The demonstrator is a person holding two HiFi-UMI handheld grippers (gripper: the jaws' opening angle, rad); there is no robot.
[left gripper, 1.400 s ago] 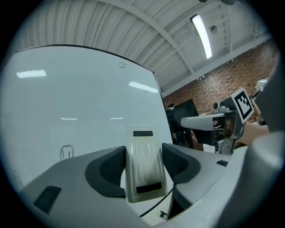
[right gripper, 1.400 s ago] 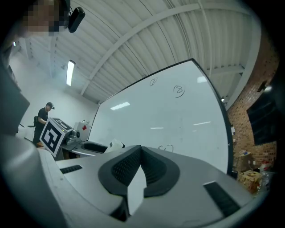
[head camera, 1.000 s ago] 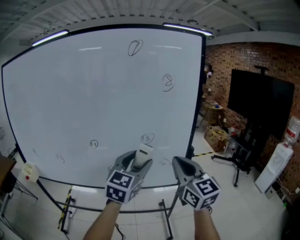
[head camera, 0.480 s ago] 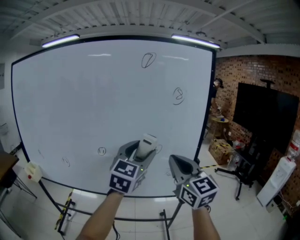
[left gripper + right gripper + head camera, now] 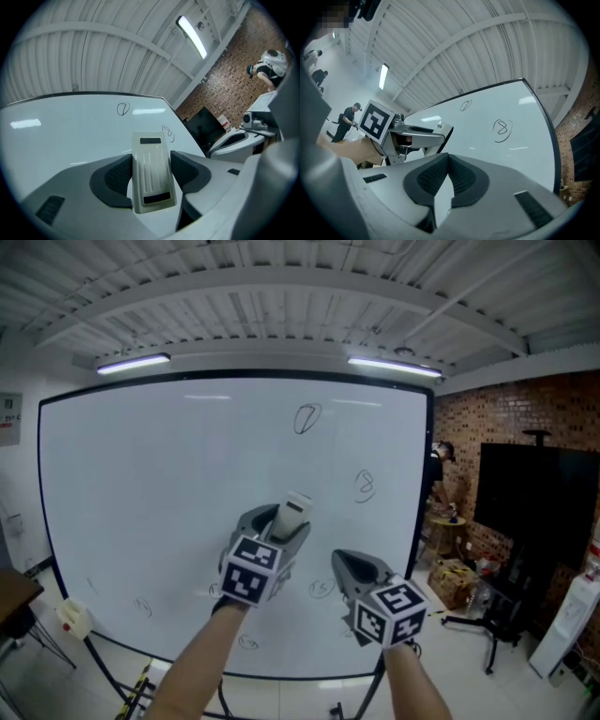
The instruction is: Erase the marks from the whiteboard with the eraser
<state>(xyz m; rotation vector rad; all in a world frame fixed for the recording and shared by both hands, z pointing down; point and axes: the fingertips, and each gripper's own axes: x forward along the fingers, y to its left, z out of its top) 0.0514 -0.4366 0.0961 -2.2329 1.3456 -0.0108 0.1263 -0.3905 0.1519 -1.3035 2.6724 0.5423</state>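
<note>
A large whiteboard (image 5: 169,493) fills the head view. It bears an oval mark (image 5: 307,418) near the top, an 8-like mark (image 5: 365,486) at the right, and several small marks low down, one of them (image 5: 322,588) between the grippers. My left gripper (image 5: 281,526) is shut on a white eraser (image 5: 292,514), held up in front of the board's middle. The left gripper view shows the eraser (image 5: 151,171) clamped between both pads. My right gripper (image 5: 352,568) hangs lower right; its pads (image 5: 461,180) meet with nothing between them.
Right of the board stand a brick wall, a black screen (image 5: 539,502) on a stand, a cardboard box (image 5: 455,582) and a water dispenser (image 5: 567,634). A person (image 5: 441,465) stands by the board's right edge. A white bottle (image 5: 73,618) sits at the lower left.
Both grippers have risen up the board, and the head view has tilted upward. The left gripper with the eraser now sits at mid-board, nearer the oval and the 8-like mark.
</note>
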